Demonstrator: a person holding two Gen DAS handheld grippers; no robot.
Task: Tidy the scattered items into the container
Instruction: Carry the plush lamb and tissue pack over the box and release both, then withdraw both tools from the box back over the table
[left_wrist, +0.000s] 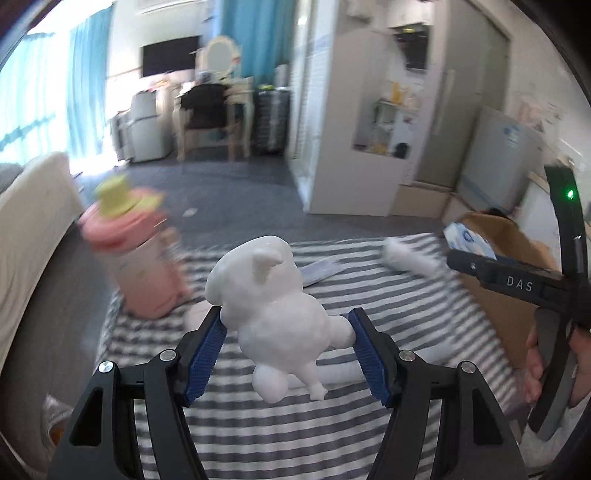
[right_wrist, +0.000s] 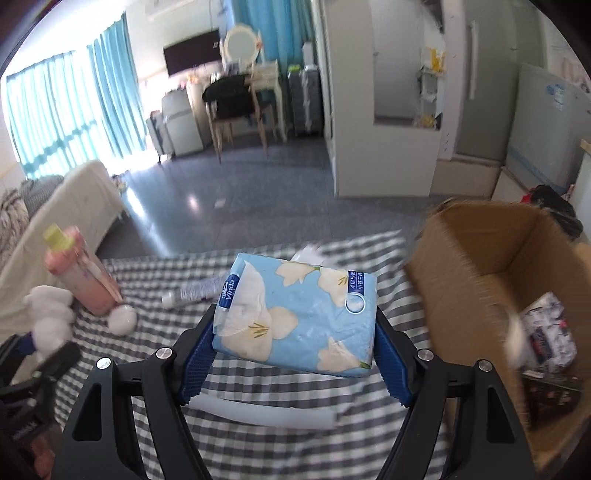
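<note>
two grippers are loaded on my feeds: my left gripper (left_wrist: 286, 328) pinches a glossy white plaster animal figurine (left_wrist: 271, 302) between its blue ribbed pads, lifted above the grey-and-white checked cloth (left_wrist: 295, 435). my right gripper (right_wrist: 295, 345) clamps a light blue plastic tissue pack printed with white flowers (right_wrist: 299, 314), held above the same cloth just left of the open brown cardboard box (right_wrist: 476, 258). inside that box i see a crumpled printed packet (right_wrist: 546, 336). a pink bottle with a yellow-green cap (left_wrist: 136, 251) stands at the cloth's left edge, and a white tube (right_wrist: 266, 410) lies on the cloth under the tissue pack.
</note>
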